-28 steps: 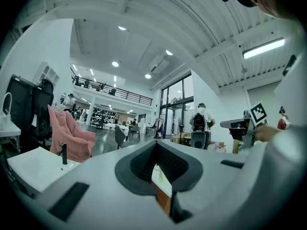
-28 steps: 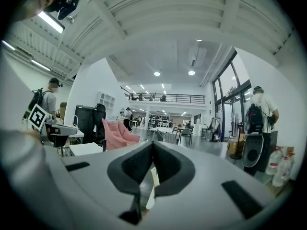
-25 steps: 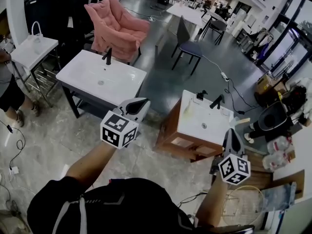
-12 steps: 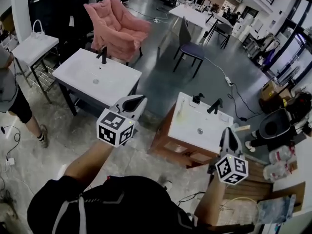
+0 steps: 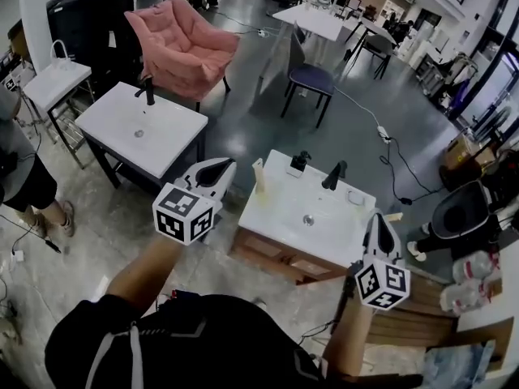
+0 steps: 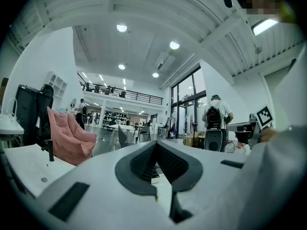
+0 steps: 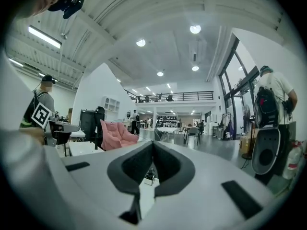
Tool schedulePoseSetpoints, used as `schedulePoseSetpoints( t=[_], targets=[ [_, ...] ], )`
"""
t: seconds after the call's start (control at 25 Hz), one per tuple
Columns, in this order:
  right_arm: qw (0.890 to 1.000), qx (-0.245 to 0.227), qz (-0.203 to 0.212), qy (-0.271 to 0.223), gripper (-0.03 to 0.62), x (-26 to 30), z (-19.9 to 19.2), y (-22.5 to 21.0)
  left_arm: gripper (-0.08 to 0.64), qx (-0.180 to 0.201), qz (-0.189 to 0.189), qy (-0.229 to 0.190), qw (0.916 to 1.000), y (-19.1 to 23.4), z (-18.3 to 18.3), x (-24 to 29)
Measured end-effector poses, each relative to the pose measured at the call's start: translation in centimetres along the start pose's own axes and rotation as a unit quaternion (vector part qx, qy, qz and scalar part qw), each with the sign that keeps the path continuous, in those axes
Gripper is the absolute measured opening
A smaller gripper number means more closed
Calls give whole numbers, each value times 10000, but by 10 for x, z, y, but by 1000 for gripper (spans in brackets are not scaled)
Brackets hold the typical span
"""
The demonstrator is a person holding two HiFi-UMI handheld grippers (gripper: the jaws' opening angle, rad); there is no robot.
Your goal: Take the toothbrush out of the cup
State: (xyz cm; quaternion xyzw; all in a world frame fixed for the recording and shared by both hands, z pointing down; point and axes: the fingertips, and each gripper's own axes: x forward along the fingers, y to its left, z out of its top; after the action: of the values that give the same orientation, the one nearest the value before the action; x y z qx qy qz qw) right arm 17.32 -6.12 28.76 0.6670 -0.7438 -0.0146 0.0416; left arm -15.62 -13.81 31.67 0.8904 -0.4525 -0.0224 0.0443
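White-shelled, my left gripper (image 5: 220, 168) hangs with its jaws pressed together on nothing, short of the basin counter (image 5: 276, 211). At that counter's far left corner stands a pale upright cup (image 5: 259, 175), the toothbrush too small to make out in it. Past the black tap (image 5: 334, 175), my right gripper (image 5: 379, 221) is likewise closed and empty, off the counter's right edge
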Motion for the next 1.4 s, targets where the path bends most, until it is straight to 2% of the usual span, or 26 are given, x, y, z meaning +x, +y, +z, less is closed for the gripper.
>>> schedulePoseSetpoints(
  t=[0.4, 0.72, 0.92, 1.2, 1.4],
  targets=[
    [9997, 50, 232, 5, 6, 4, -16, -119, 5, 43, 303, 107, 9995, -80, -10, 79],
    [9994, 228, 249, -125, 6, 11, -16, -172, 5, 254, 400, 291, 9985, -119, -10, 110],
    [9995, 216, 204, -109, 8, 19, -21, -177, 5, 285, 473, 301, 9980, -111, -9, 118],
    [9994, 259, -215, -31, 30, 29, -24, -183, 5, 71, 292, 229, 9993, -86, -14, 131],
    [9989, 159, -429, 48, 46, 36, -29, -187, 5, 87, 212, 215, 9995, -76, -20, 148]
  ],
)
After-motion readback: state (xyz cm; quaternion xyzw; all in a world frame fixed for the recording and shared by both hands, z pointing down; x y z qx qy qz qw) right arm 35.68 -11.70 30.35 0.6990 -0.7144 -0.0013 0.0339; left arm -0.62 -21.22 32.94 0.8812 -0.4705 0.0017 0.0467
